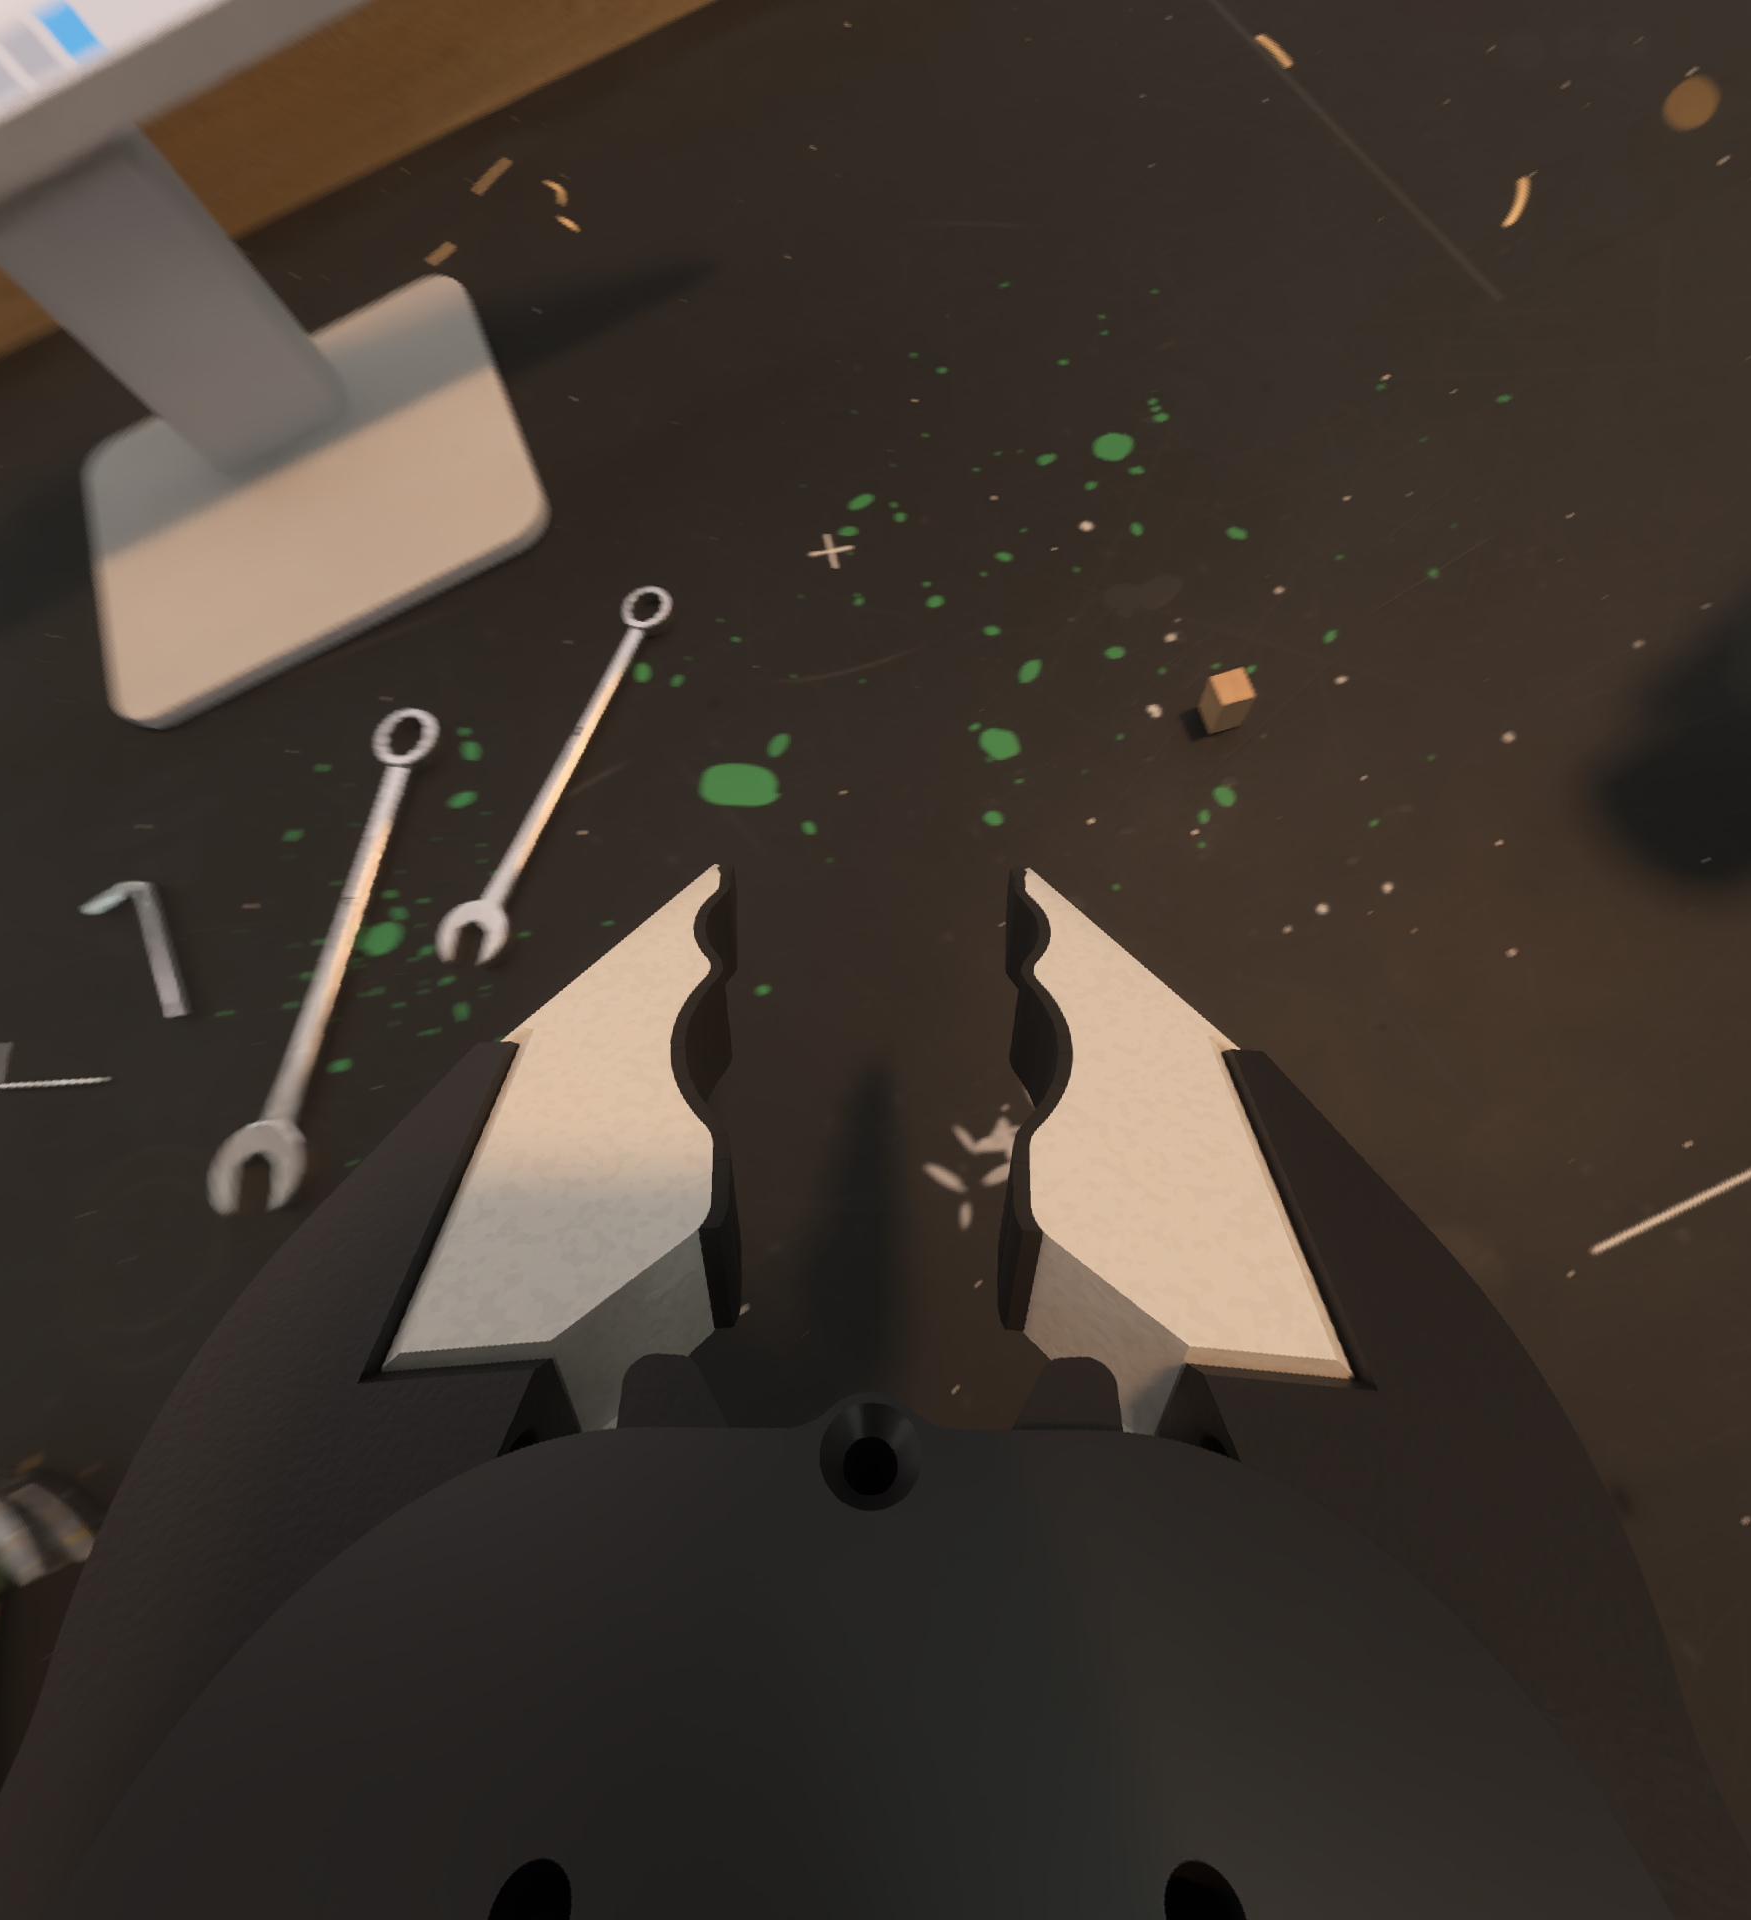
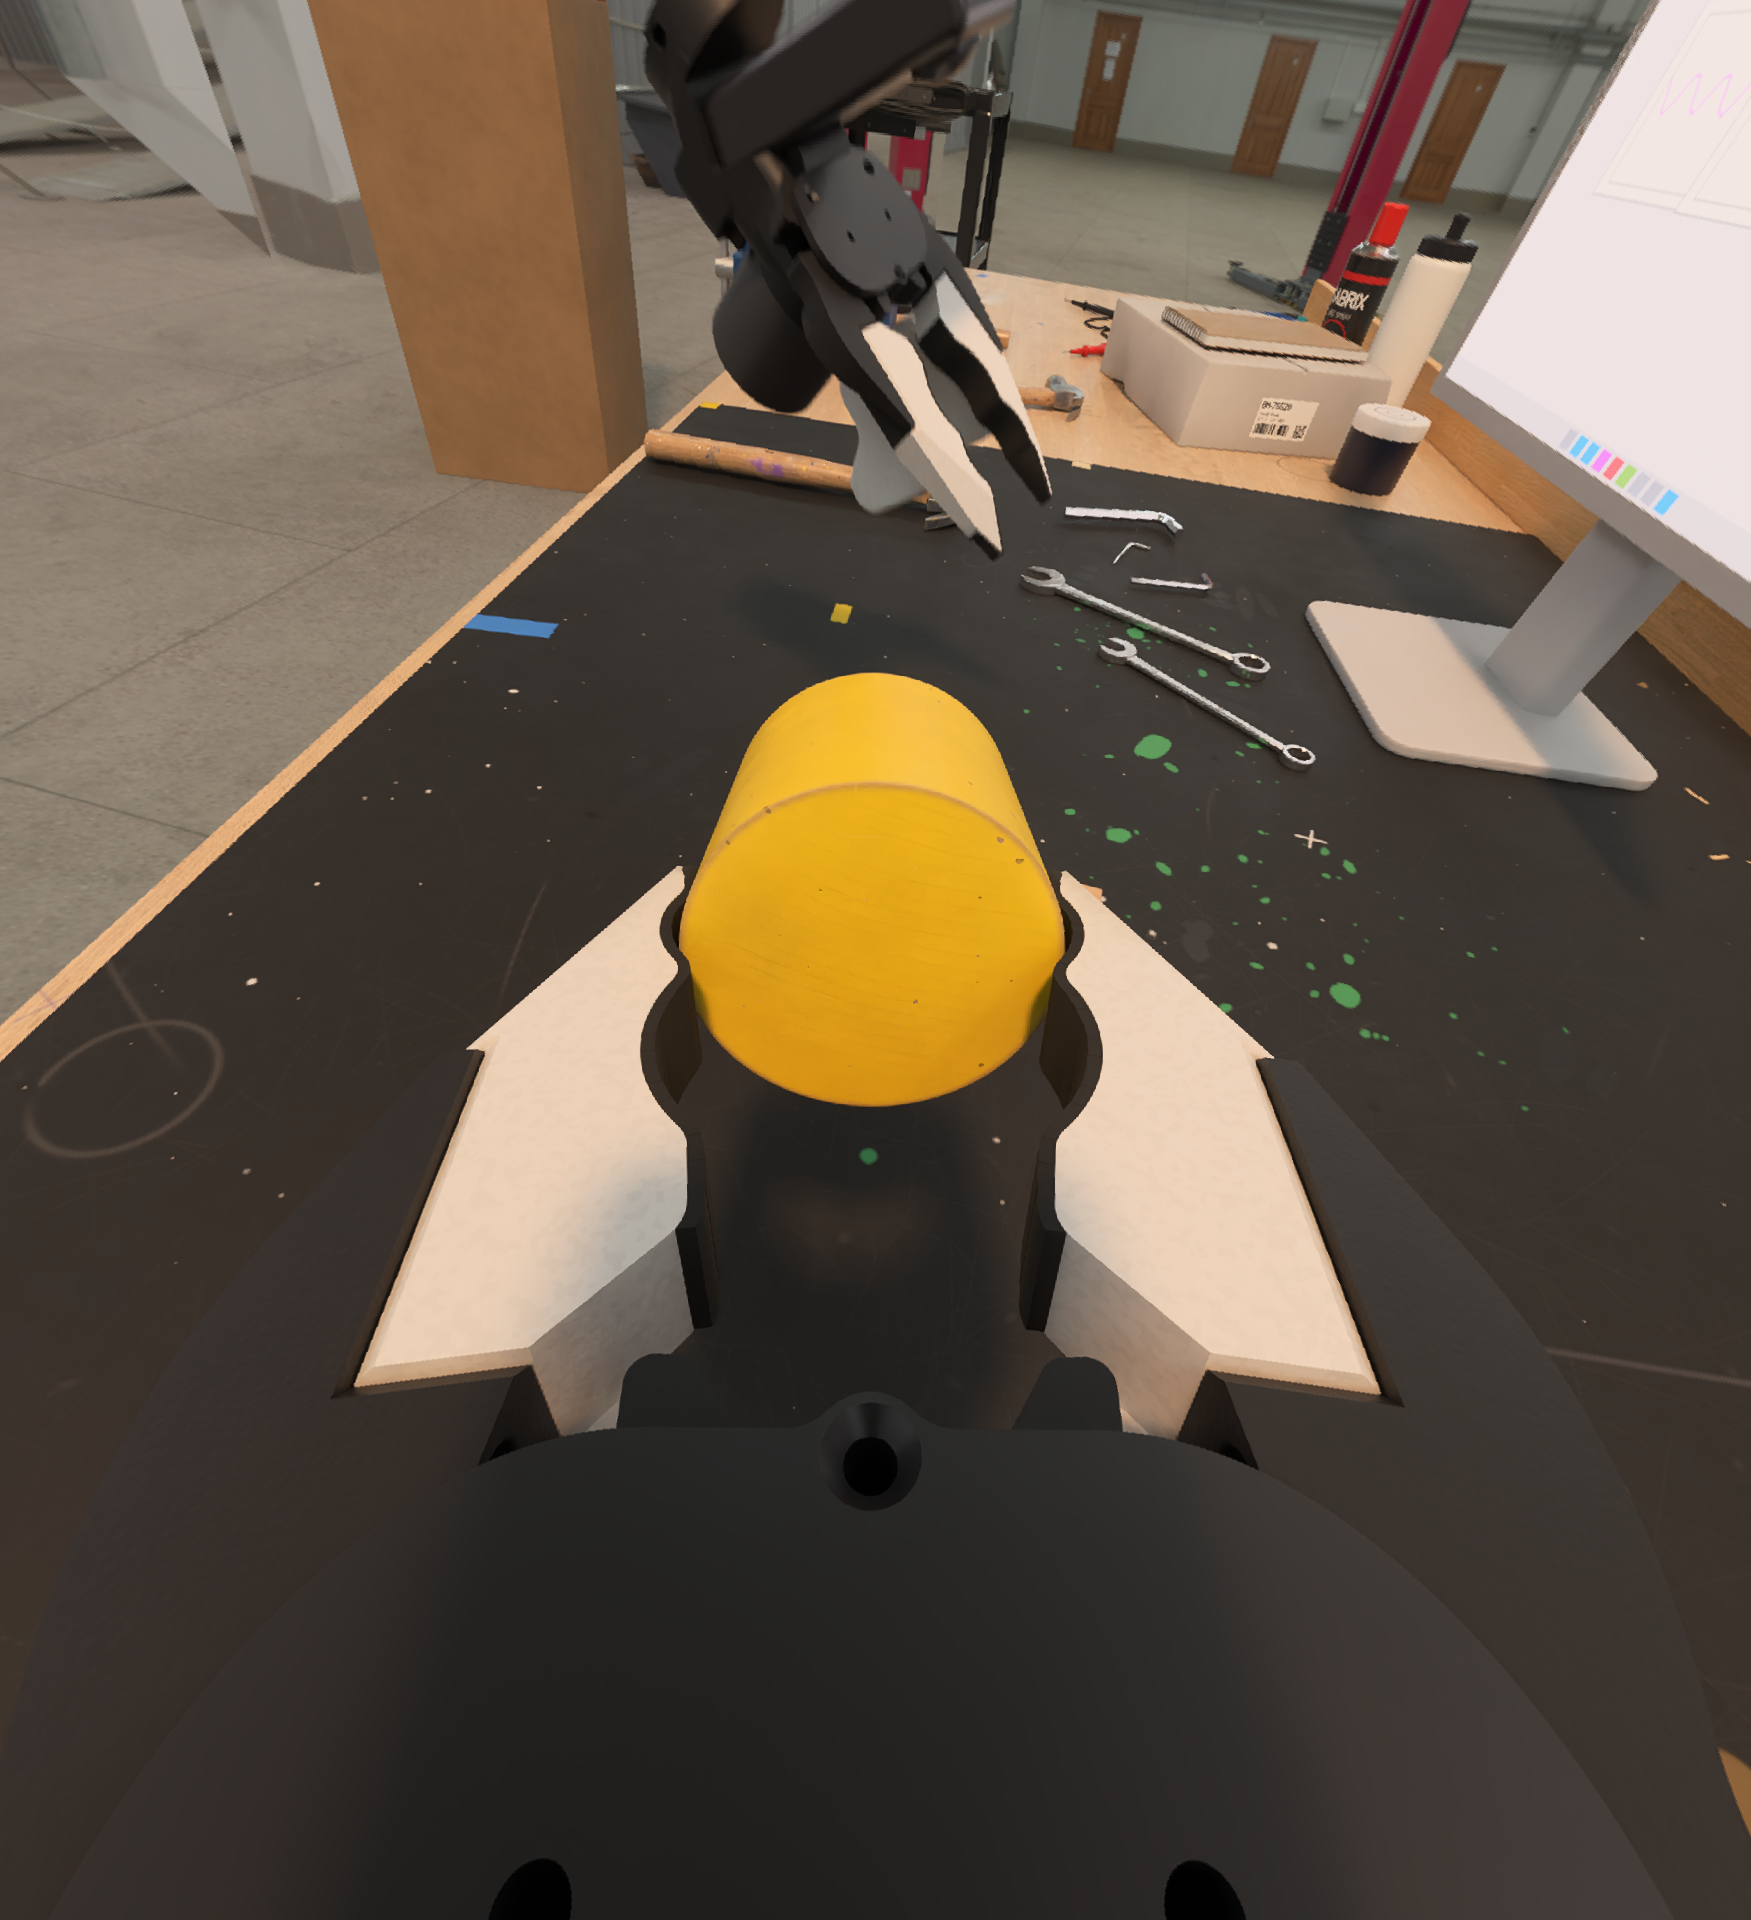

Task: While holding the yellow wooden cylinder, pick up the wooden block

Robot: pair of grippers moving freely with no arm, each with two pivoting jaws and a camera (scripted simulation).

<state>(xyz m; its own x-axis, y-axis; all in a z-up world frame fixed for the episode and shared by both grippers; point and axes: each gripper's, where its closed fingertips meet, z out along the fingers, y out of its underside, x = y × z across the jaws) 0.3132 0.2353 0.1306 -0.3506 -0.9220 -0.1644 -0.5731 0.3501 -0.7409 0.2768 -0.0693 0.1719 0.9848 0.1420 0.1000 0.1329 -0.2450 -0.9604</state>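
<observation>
1. while the right gripper [image 2: 871, 883] clamps the yellow cylinder [image 2: 871, 894] between its two pale fingers [image 2: 580, 1049], the cylinder lies on its side in the grip, with one flat round end turned toward the camera, and it hangs above the black mat [image 2: 331, 935].
2. the left gripper [image 1: 871, 883] holds nothing; its fingers [image 1: 601, 1070] stand apart with a clear gap, and only the mat [image 1: 954, 312] shows between them.
3. the small wooden block [image 1: 1226, 698] stands on the mat ahead of the left gripper and a little to its right, well apart from the fingertips. it is among green paint spots [image 1: 741, 784] and white specks.
4. in the right wrist view the left gripper [image 2: 1006, 509] is seen farther off, tilted down toward the mat, near the hex keys [image 2: 1125, 516].
5. two wrenches [image 1: 538, 779] lie side by side on the mat, to the left of the left gripper, and small hex keys [image 1: 149, 940] lie further left.
6. a monitor [image 2: 1702, 260] on a grey stand [image 1: 310, 540] is at the edge of the mat, beyond the wrenches.
7. at the far end of the table [image 2: 1110, 436] there are a pale box [image 2: 1245, 384], a spray can [image 2: 1364, 275], a white bottle [image 2: 1422, 312], a dark jar [image 2: 1380, 447] and a hammer with wooden handle [image 2: 746, 457].
8. a tall brown board [image 2: 486, 229] stands beside the table.
</observation>
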